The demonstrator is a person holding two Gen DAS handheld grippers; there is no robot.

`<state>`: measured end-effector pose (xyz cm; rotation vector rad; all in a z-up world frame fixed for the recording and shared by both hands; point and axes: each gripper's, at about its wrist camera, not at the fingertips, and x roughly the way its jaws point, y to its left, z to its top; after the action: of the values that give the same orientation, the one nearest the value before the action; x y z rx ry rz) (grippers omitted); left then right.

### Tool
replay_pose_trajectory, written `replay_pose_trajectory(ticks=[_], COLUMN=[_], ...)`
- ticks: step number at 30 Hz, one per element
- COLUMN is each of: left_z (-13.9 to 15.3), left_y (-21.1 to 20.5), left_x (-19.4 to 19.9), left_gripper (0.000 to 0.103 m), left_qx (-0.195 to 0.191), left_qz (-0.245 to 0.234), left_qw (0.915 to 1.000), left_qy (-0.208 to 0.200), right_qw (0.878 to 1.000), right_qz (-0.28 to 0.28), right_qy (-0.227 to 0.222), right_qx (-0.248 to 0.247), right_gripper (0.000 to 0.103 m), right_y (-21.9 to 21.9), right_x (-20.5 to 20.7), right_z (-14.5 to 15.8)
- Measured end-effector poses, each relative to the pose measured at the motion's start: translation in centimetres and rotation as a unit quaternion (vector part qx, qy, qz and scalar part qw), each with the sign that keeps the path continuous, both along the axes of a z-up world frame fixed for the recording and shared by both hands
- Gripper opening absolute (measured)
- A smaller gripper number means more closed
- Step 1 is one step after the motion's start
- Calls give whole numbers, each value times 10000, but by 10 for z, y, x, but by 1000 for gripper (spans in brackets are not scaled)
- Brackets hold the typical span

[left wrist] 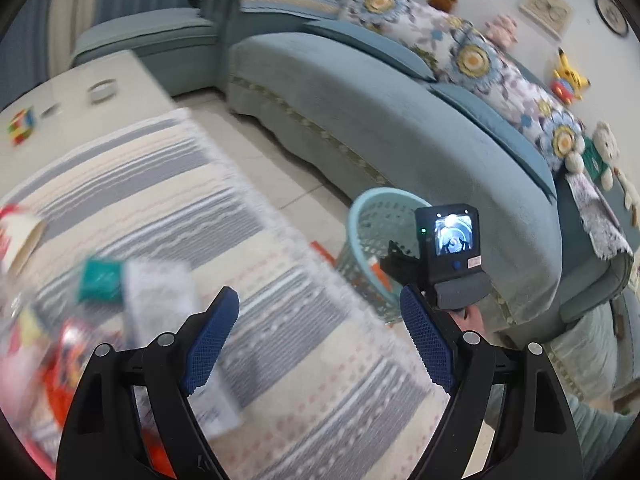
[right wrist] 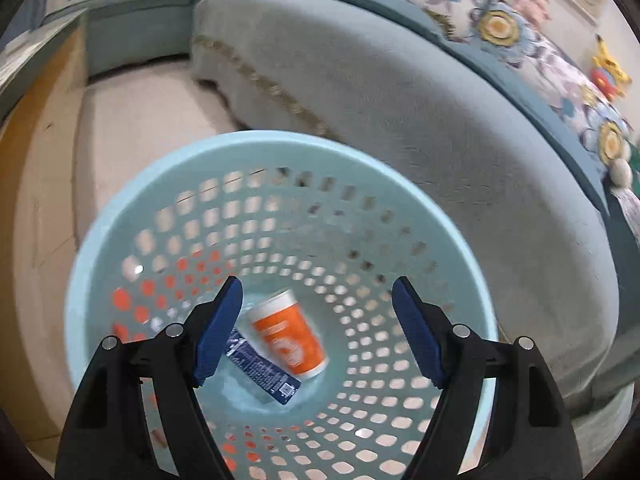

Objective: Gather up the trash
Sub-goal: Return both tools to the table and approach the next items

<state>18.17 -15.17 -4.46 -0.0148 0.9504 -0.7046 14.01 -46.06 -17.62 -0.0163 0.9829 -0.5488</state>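
A light blue perforated basket (right wrist: 120,236) stands on the floor by the sofa; it also shows in the left wrist view (left wrist: 368,216). Inside lie an orange paper cup (right wrist: 290,334) and a dark blue wrapper (right wrist: 262,372). My right gripper (right wrist: 318,334) is open and empty, right above the basket's mouth; its body shows in the left wrist view (left wrist: 448,248). My left gripper (left wrist: 320,340) is open and empty above the striped cloth. Blurred trash lies at the left: a paper cup (left wrist: 20,236), a teal packet (left wrist: 98,282), a white wrapper (left wrist: 160,300), a red wrapper (left wrist: 68,364).
A teal sofa (left wrist: 380,120) with floral cushions and plush toys runs behind the basket. The striped cloth (left wrist: 260,320) covers a low table. A white table (left wrist: 80,100) behind holds a colour cube (left wrist: 22,126) and a small round dish (left wrist: 102,90).
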Motion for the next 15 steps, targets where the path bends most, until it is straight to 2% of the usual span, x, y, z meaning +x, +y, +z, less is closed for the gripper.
replay_pose_trajectory(ticks=[1,4,7,9,13,15], left_z=[1,3,-1,-4,-3,4], left_y=[11,49,79,101,154,185], left_x=[-3,-16,-26,-36,-60,-72], left_gripper=[81,81,81,81,81,83], left_qx=[-39,-6,119,218,158,136], left_qz=[89,403,653,909,1477,1839], left_qw=[10000,9991,9977,9955,9888,9826], left_qy=[-11,-98,-141,-130,-118,-233], right_qw=[9996,9979,9967,9966,9963,9928], right_qz=[46,290,651,800,583,590], right_qy=[-55,-116,29,49,-441,-807], right_qx=[272,567,479,215,-461,-666], right_gripper=[73,73,73,73,73,73], right_y=[3,18,36,47,43,49], right_x=[-5,-15,-18,-17,-25,-34], right_z=[2,1,-4,-3,40,85])
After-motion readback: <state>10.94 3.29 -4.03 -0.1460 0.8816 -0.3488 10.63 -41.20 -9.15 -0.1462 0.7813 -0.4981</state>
